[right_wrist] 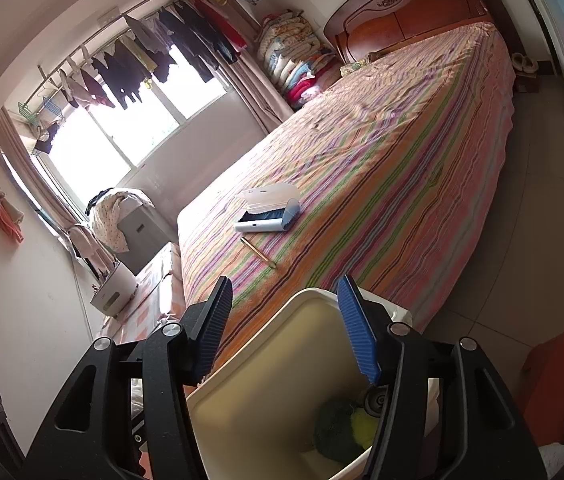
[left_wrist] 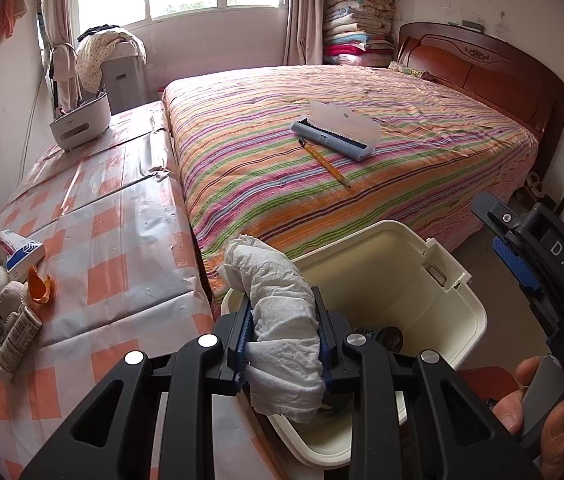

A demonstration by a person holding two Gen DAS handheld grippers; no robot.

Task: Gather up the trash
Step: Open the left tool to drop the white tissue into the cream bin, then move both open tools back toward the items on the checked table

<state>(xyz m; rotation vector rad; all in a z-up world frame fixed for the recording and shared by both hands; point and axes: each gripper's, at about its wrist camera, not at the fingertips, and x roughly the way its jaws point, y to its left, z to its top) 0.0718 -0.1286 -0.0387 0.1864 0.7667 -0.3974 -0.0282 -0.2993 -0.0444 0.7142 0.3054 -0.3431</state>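
Left wrist view: the left tool point(left_wrist: 283, 336) pinches a crumpled tissue point(left_wrist: 282, 320) over the bin point(left_wrist: 469, 312) rim. Right tool point(right_wrist: 285, 328) spread, empty. Step: deposit. Next: centre over the opening, release; more trash point(left_wrist: 6, 304) waits on the tabletop point(left_wrist: 114, 248).

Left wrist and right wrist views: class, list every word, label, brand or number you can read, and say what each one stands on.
"DAS": white letters on the black body of the right gripper, seen in the left wrist view.
Small box on the checked table: printing too small to read.
Tube beside it: a barcode and print, too blurred to read.
White appliance: a small mark, unreadable.
Right wrist view: no readable text.
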